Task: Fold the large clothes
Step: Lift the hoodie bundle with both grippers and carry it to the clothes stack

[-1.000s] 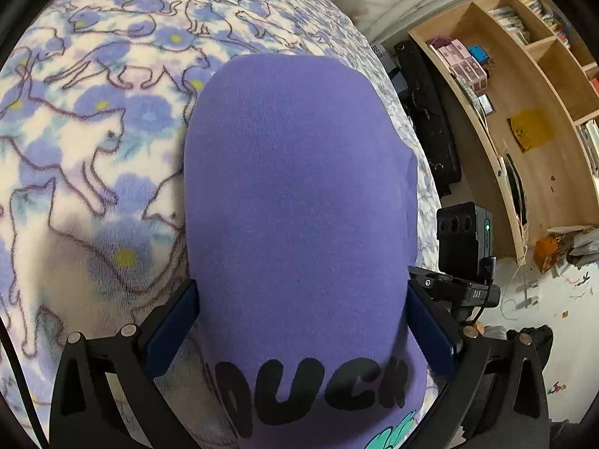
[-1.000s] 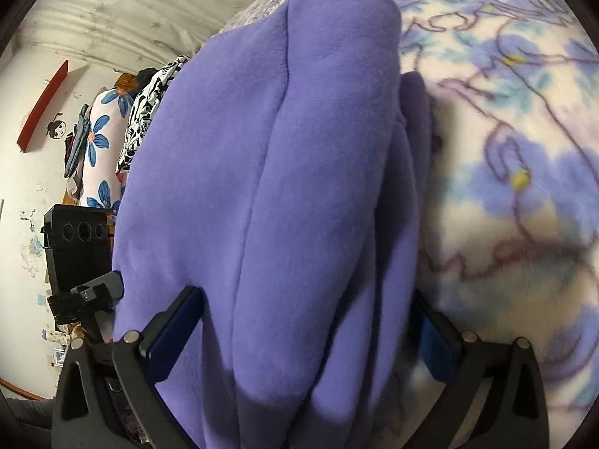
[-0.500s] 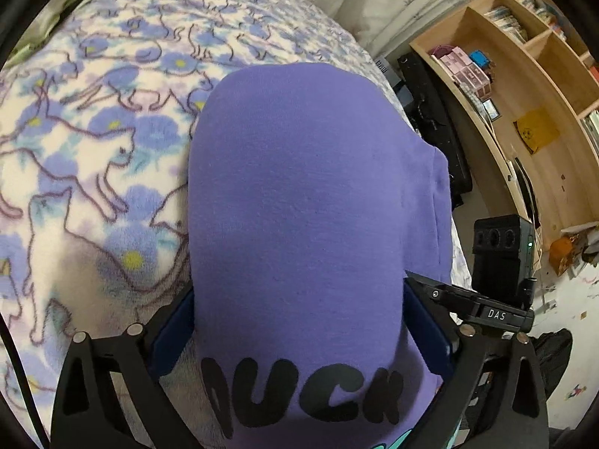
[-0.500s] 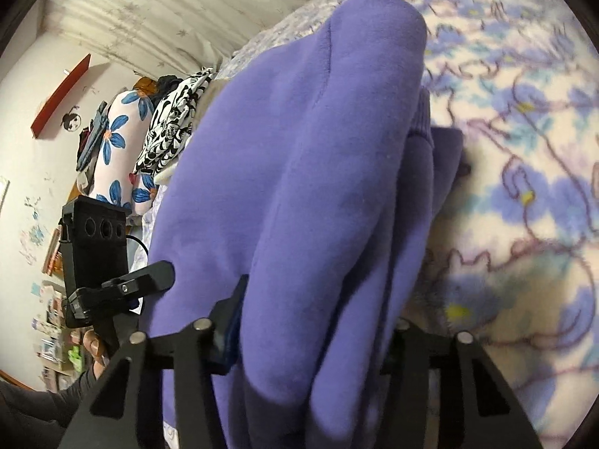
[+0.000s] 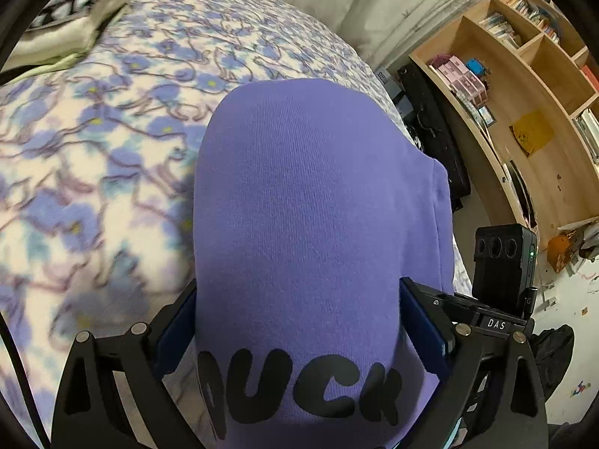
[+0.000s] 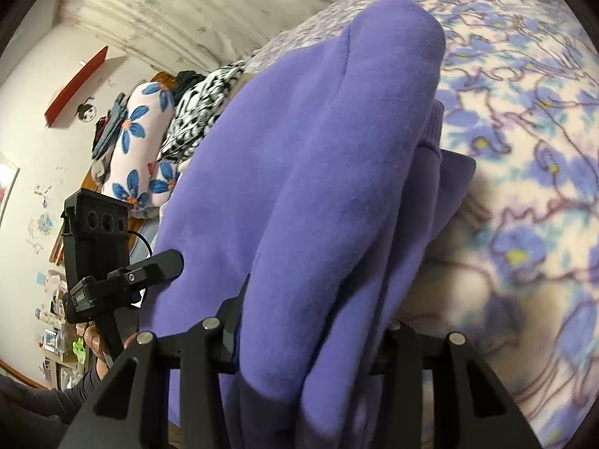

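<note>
Left wrist view: at the far left a folded black-and-white patterned cloth (image 5: 75, 3) lies on the bed (image 5: 93, 172), whose fleece cover carries blue flowers and outlined cats. In the middle, the purple sweatshirt (image 5: 299, 205) sits folded into a thick bundle on that cover, with black letters "DUCK" (image 5: 299, 389) printed near the lens. The left gripper (image 5: 297, 321) straddles the bundle with its jaws spread wide; the blue pads lie against the fabric on both sides, so the wide bundle is gripped between them. Further right stands the other gripper's black camera unit (image 5: 503, 265), and beyond it a wooden bookshelf (image 5: 524, 112) with books and small boxes.

Right wrist view: at the left edge a hand (image 6: 95, 342) in a dark sleeve holds the other gripper's handle. Behind it lies a white pillow with blue flowers (image 6: 140, 146), beside a black-and-white cloth (image 6: 202, 112). In the centre the purple sweatshirt (image 6: 318, 187) hangs in heavy folds, lifted off the cover at its near end. The right gripper (image 6: 310, 321) has its jaws closing, pinching those gathered folds. To the right the bed cover (image 6: 524, 149) runs on.
</note>
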